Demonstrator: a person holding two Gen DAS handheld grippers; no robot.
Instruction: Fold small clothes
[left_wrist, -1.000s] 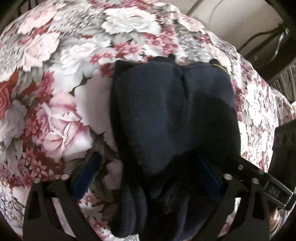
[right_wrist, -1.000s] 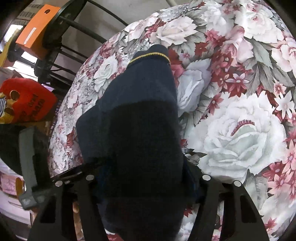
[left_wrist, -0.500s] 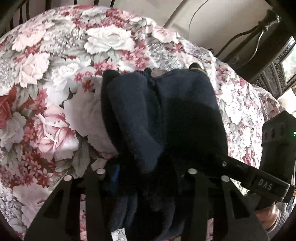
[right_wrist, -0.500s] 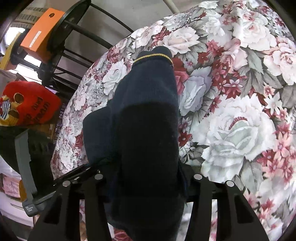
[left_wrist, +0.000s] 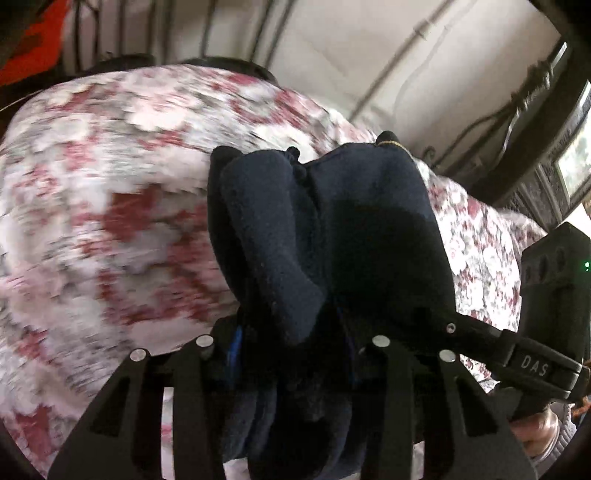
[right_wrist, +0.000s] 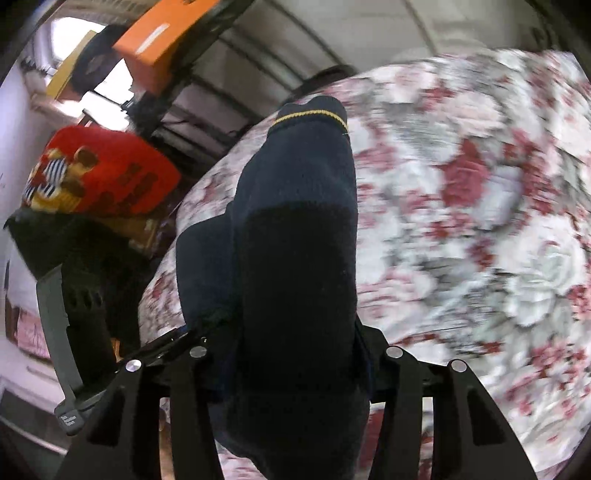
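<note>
Lifting a navy knit garment (left_wrist: 332, 221) off the floral cloth (left_wrist: 110, 166) by its near edge, using both claws. Grips a thick bunch of folds in the left gripper (left_wrist: 291, 336), jaws partway in after just closing, with wool packed between them and spilling below. Pinches the same near edge in the right gripper (right_wrist: 291, 350), jaws likewise just drawn in to roughly half width, tight on the fabric. Trails the rest of the garment ahead of both claws, with the yellow-trimmed cuff (right_wrist: 310, 114) farthest out. Cannot tell through the blur whether that far end touches the cloth.

To do the step well:
- Hold both grips firm against slipping, likely with so heavy a knit.
- Raise the two claws level and side by side to keep the held edge straight.
- Carry that edge forward over the trailing part and lower it to match edge to edge near the cuff.
- Let go only after laying the layers flat beneath the claws.
- Guard against dropping the bunch under the left claw as a lump.
</note>
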